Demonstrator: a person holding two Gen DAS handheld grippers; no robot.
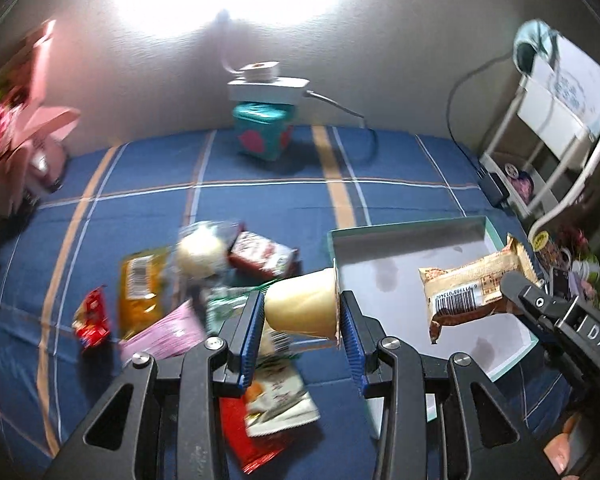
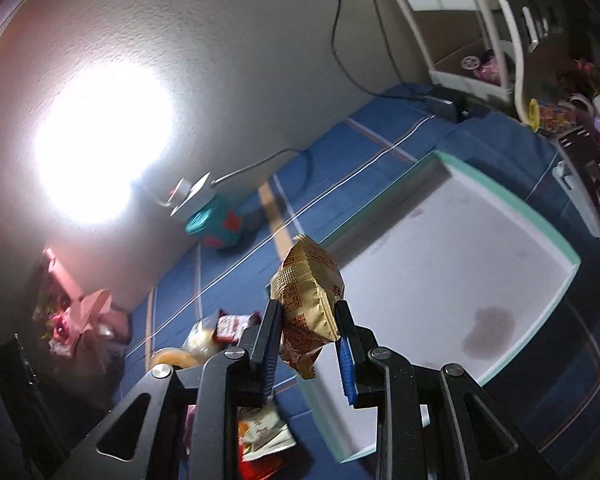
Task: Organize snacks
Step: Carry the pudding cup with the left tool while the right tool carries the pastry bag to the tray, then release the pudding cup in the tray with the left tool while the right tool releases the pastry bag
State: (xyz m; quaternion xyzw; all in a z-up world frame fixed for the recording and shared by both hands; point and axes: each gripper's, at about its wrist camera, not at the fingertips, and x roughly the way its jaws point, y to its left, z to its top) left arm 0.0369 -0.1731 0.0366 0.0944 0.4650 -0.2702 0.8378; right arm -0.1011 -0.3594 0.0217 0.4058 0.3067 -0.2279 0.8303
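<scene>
Left gripper: jaws clamped on pale yellow cup, held sideways, smooth rounded body, flat end toward the right pad; centre of the left wrist view, just at the near left edge of the box.

Right gripper: jaws clamped on gold-brown wrapped snack, crinkled foil, red print, crimped end pointing up; centre of the right wrist view. Same packet at right of the left wrist view, barcode visible on its pale underside, hanging above the box floor, pinched by the right gripper at one end.

Box: shallow, teal rim, white floor with several dark stains; lower right in both views. No snack resting on its floor.

Loose snacks on blue plaid cloth, left of the box, blurred: orange packet, small red packet, pink packet, round white bun in clear wrap, dark red packet, red-and-white packet low in frame under the left gripper.

Teal tin at upper centre, against the wall.
</scene>
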